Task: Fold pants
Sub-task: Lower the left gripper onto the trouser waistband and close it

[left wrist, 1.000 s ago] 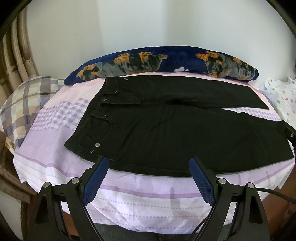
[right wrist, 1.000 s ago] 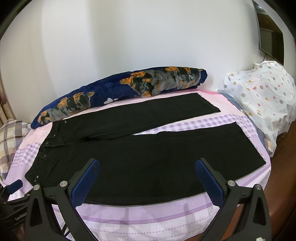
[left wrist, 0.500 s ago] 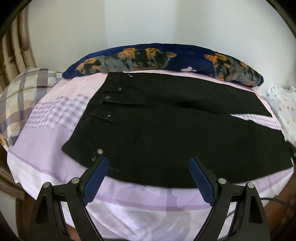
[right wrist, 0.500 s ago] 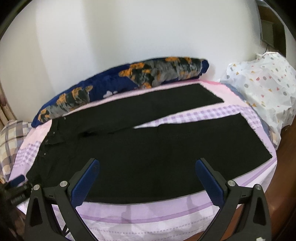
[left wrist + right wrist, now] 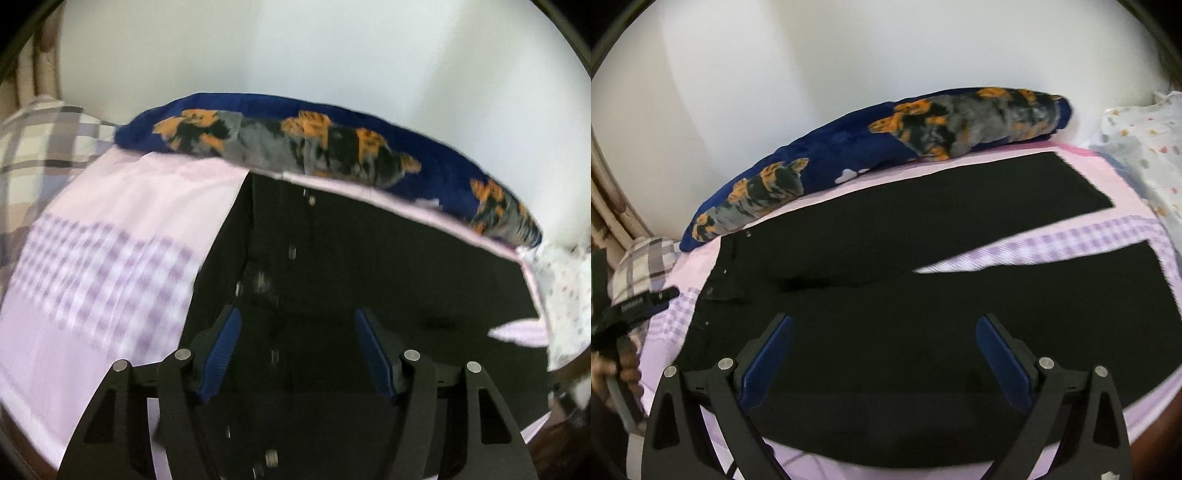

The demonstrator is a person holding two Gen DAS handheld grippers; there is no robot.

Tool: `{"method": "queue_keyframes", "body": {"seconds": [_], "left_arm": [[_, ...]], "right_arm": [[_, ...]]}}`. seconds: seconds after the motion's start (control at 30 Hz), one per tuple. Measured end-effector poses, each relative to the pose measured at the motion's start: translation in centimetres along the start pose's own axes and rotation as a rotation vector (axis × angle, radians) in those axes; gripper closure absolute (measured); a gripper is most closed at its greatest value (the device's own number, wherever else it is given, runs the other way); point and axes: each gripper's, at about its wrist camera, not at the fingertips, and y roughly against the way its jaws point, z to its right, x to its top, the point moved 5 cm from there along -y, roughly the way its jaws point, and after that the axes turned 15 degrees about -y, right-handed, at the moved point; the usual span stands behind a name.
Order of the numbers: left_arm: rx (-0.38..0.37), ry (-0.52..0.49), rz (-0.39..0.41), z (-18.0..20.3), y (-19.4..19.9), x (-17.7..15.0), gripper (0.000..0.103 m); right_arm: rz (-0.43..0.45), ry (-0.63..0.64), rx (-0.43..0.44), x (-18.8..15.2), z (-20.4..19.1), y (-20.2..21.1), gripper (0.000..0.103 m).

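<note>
Bed (image 5: 1137,192) first: pink and purple checked sheet, taking up most of both views, pushed against a white wall. Long navy bolster pillow (image 5: 849,162) with orange and grey print lying along the far edge, plaid pillow (image 5: 40,140) off at the head end, white dotted bundle (image 5: 1145,147) at the foot end.

Black pants (image 5: 923,325) spread flat across the sheet, waistband with its metal buttons toward the plaid pillow, both legs running toward the dotted bundle. Legs splayed in a V, wedge of checked sheet showing between them. No fold anywhere yet, as far as visible. So pretty much at the starting line: laid out and smoothed, nothing doubled over.

Left to do, best guess: bring one leg over onto the other, then fold the length in halves or thirds. All of that still ahead.

Left gripper (image 5: 295,354) hanging right over the waistband area, blue pads wide apart, nothing between them, dark fabric just beneath. Touching the cloth or only hovering? Can't tell, view is blurry. Looks like lining up for a pinch near the waist.

Right gripper (image 5: 882,354) also spread wide with nothing held, poised above the thigh part of the near leg, near edge of the pants just below it. Left gripper also peeking in at the far left of the right wrist view, by the waistband corner.
</note>
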Motion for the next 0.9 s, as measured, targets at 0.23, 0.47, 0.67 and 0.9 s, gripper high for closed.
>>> {"method": "queue_keyframes", "body": {"seconds": [0.23, 0.47, 0.67, 0.9], "left_arm": [[-0.188, 0.106, -0.017, -4.9, -5.8, 5.5, 0.04], [-0.307, 0.203, -0.101, -8.4, -11.6, 7.0, 0.06], [-0.36, 0.25, -0.157, -10.1, -14.8, 7.2, 0.071], [-0.407, 0.237, -0.163, -10.1, -15.7, 8.2, 0.082]], "right_arm": [[-0.048, 0.021, -0.004, 1.8, -1.7, -4.0, 0.005], [-0.102, -0.044, -0.016, 3.1, -1.5, -8.0, 0.005], [-0.122, -0.044, -0.028, 4.1, -2.3, -11.2, 0.005], [-0.145, -0.015, -0.021, 4.8, -3.9, -14.6, 0.005]]}}
